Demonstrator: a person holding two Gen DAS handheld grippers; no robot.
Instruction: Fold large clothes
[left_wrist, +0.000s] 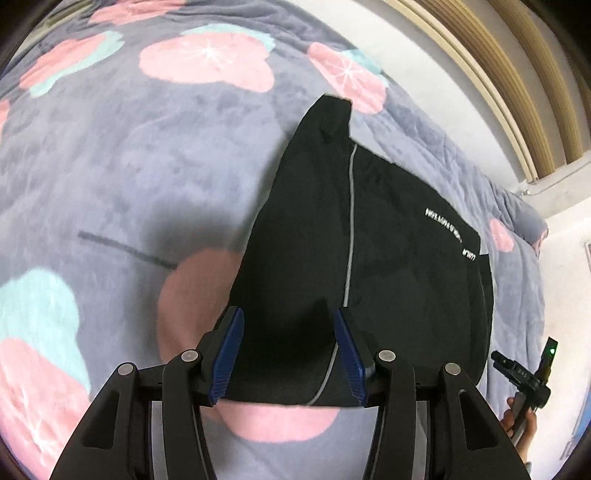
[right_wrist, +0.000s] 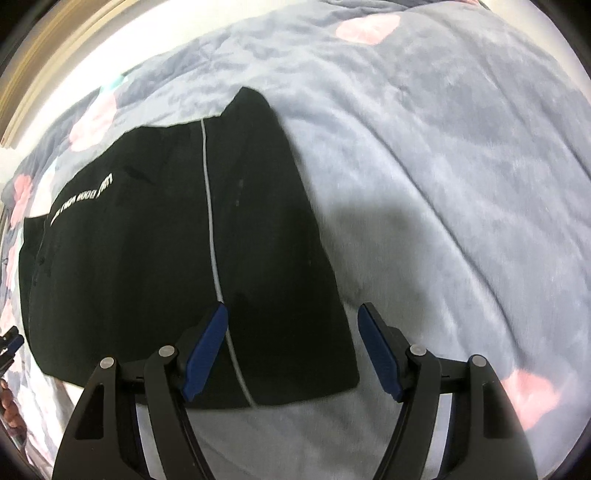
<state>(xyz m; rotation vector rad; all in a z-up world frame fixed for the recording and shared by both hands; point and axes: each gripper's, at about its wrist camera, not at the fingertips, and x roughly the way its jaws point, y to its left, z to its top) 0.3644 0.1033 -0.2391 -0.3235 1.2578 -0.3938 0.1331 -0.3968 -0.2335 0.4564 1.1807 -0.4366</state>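
1 black garment (left_wrist: 388, 258), 1 blanket (left_wrist: 129, 166), 2 grippers open.

One black garment (left_wrist: 388, 258) lies folded on one bed, which is covered by one grey plush blanket (left_wrist: 129, 166) printed with many pink and mint blossoms. The garment carries one thin pale stripe (right_wrist: 210, 206) and one line of white lettering (right_wrist: 83, 199). Two claws are present: the left claw (left_wrist: 288, 350) and the right claw (right_wrist: 291, 350), each with two blue pads.
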